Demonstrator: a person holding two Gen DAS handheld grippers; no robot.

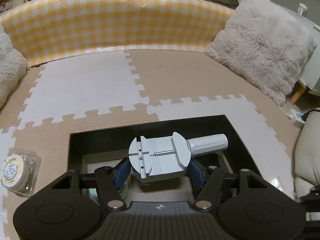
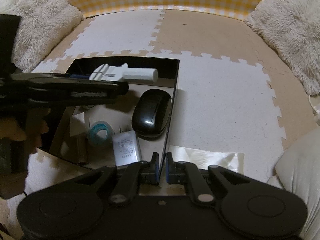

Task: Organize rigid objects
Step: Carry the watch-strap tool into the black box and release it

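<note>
My left gripper [image 1: 159,170] is shut on a grey watch-link remover tool [image 1: 160,156] with a white handle and holds it above the open black box [image 1: 230,132]. The tool [image 2: 124,73] and the left gripper show in the right wrist view over the box's far part. My right gripper [image 2: 162,166] is shut on the black box's right wall [image 2: 171,124] near its front corner. Inside the box lie a black mouse [image 2: 151,113], a white charger [image 2: 126,148], a blue tape roll [image 2: 99,133] and a brown stick [image 2: 82,150].
A round tin in a clear blister pack [image 1: 18,172] lies on the foam puzzle mat [image 1: 90,84] left of the box. A yellow checked cushion [image 1: 120,20] lines the back. Furry pillows [image 1: 264,44] sit at both sides. White fabric [image 2: 210,158] lies right of my right gripper.
</note>
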